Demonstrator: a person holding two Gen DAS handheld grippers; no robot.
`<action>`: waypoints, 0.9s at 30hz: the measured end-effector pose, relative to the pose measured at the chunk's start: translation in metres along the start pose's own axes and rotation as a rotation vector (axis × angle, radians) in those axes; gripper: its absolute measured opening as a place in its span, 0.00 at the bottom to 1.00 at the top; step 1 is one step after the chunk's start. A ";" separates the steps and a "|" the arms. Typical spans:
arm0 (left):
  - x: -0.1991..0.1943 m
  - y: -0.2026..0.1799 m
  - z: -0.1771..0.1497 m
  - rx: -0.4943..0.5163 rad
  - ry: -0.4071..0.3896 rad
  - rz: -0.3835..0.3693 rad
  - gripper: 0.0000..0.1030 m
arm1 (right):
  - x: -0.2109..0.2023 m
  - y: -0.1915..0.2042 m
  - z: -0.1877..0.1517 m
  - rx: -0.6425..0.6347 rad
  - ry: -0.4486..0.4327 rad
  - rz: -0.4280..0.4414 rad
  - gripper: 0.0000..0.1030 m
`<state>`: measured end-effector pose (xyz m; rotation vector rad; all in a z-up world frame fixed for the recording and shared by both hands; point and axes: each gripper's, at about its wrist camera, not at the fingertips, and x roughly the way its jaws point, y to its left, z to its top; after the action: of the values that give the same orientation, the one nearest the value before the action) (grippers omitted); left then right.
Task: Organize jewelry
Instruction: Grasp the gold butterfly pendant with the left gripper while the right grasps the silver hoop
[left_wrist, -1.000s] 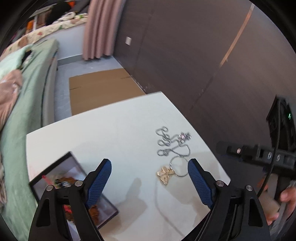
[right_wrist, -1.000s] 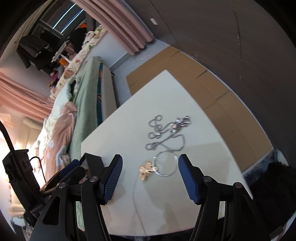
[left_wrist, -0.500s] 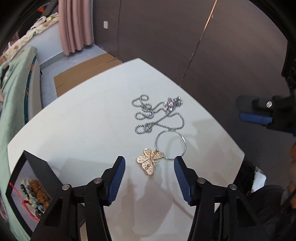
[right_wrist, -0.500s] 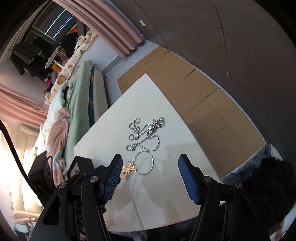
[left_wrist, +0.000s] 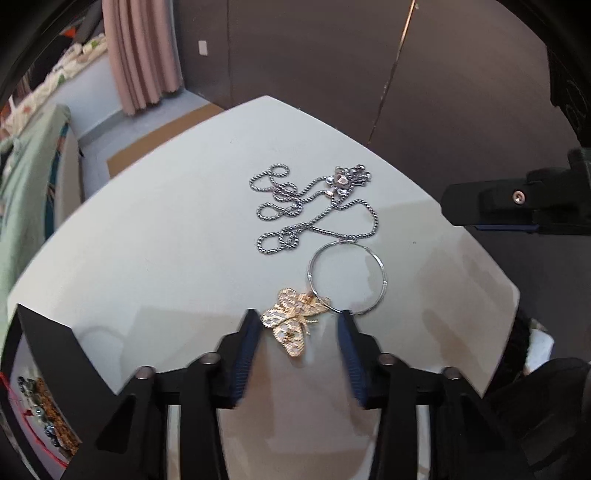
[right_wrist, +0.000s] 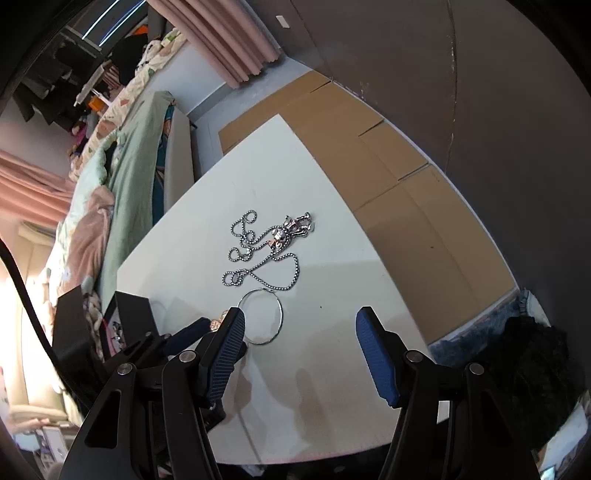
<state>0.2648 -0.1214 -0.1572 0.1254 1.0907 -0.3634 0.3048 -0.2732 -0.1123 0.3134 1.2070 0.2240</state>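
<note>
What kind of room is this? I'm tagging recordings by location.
Most likely a bedroom: a bed with green bedding beside the white table, pink curtains, and a cluttered shelf behind.

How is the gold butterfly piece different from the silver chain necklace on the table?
The butterfly piece is gold, compact and flat; the chain necklace is silver, long and tangled in loops. The butterfly lies between the open left gripper fingers; the necklace lies farther away, beyond the thin silver ring. Both rest on the white table, and neither is gripped.
</note>
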 end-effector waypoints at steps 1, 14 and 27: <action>-0.001 0.002 0.000 -0.004 -0.003 -0.003 0.32 | 0.003 0.001 0.000 0.000 0.005 -0.001 0.61; -0.047 0.041 0.004 -0.105 -0.092 -0.036 0.32 | 0.027 0.030 -0.002 -0.058 0.043 -0.042 0.61; -0.084 0.092 -0.007 -0.203 -0.171 -0.009 0.32 | 0.056 0.060 -0.009 -0.145 0.087 -0.152 0.61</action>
<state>0.2564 -0.0142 -0.0934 -0.0898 0.9527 -0.2640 0.3154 -0.1978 -0.1429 0.0853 1.2872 0.1936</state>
